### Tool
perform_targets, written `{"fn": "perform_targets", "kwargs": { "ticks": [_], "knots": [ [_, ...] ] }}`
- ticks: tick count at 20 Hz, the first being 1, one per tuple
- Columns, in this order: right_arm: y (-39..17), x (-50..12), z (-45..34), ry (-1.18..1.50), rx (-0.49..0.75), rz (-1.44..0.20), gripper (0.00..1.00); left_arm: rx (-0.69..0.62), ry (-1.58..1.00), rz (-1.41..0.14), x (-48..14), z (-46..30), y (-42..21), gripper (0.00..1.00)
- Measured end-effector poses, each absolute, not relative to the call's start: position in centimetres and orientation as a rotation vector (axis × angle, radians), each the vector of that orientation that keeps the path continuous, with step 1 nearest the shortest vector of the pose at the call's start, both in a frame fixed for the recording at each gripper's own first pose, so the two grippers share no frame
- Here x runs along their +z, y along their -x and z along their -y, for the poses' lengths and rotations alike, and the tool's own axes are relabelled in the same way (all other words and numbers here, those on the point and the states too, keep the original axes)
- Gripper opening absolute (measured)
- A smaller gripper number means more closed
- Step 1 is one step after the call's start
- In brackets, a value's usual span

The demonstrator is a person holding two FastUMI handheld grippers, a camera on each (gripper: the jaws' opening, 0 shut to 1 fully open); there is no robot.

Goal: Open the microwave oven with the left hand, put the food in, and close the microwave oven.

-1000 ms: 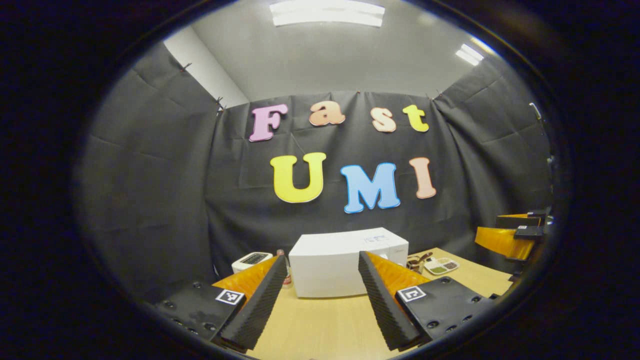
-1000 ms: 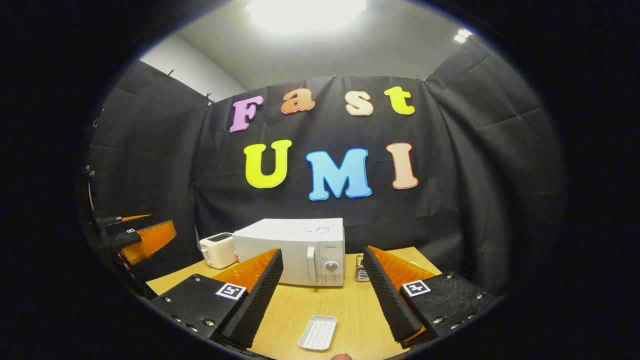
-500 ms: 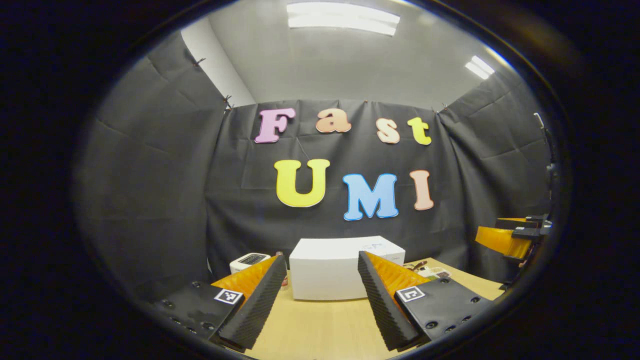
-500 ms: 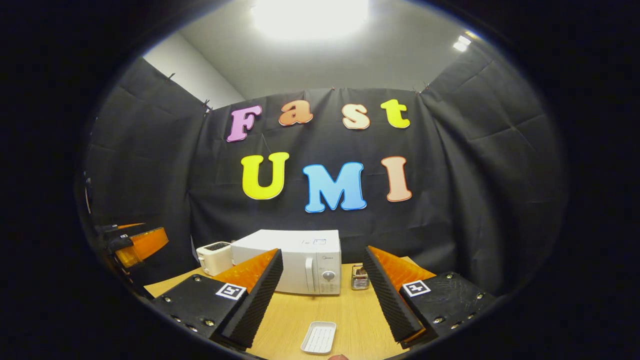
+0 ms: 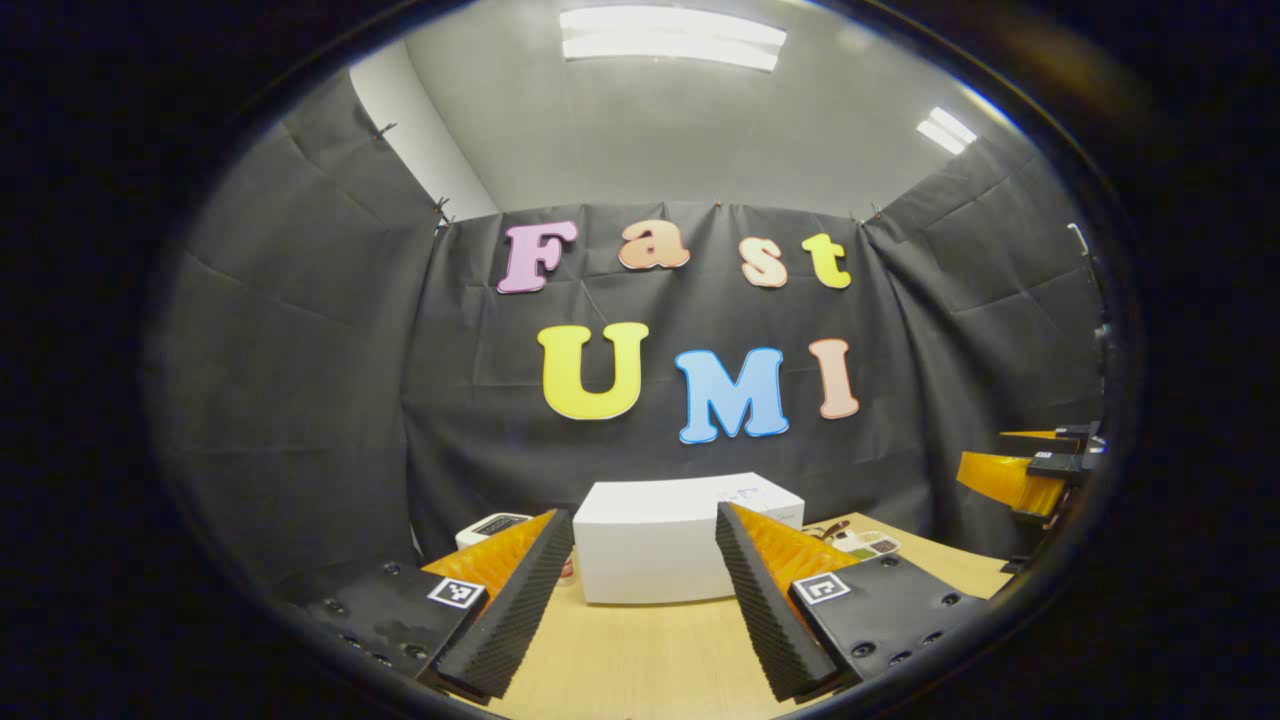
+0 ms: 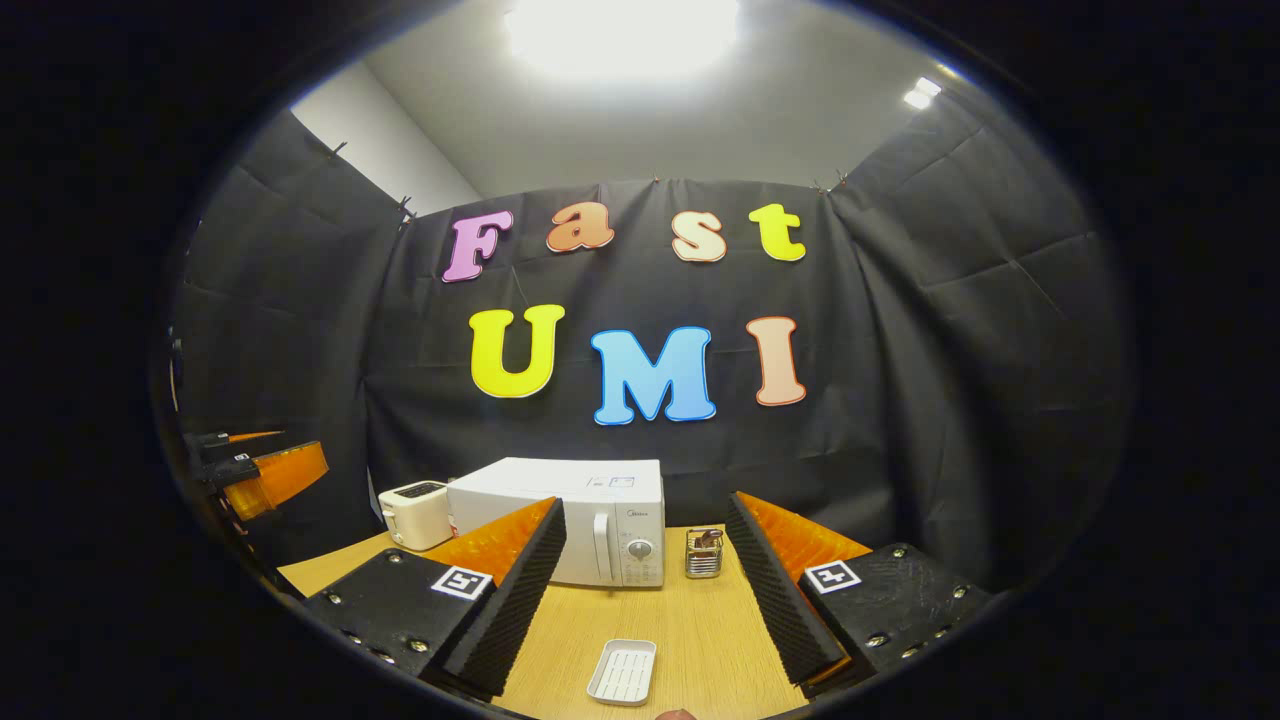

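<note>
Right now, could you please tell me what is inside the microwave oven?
Its inside is hidden: the microwave oven has its door shut. A small white tray lies on the table in front of it.

White toaster (image 6: 417,512) at the back left of the wooden table (image 6: 700,640). Small metal rack (image 6: 703,553) standing near the middle. Divided dish (image 5: 868,543) of green and brown bits lying far right. Ceiling lamp (image 5: 672,36) glowing overhead.

A light wooden counter (image 6: 700,640) is seen. A white microwave (image 6: 570,520) is set at its far side, a toaster (image 6: 415,512) just left of it, a small rack (image 6: 703,553) right, and a white tray (image 6: 622,671) near.
</note>
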State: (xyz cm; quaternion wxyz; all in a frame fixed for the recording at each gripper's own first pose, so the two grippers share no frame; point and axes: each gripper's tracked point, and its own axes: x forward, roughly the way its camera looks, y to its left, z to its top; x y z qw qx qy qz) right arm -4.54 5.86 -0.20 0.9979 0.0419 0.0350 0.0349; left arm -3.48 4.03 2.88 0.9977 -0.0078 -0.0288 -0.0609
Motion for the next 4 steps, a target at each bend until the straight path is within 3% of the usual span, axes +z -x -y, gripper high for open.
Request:
{"fn": "perform_targets", "kwargs": {
  "ticks": [4],
  "knots": [
    [4.54, 0.76, -5.64, -0.08, 0.069, -0.05, 0.98, -0.115, 0.026, 0.061, 3.09, -3.98, 3.62, 0.96]
  ]
}}
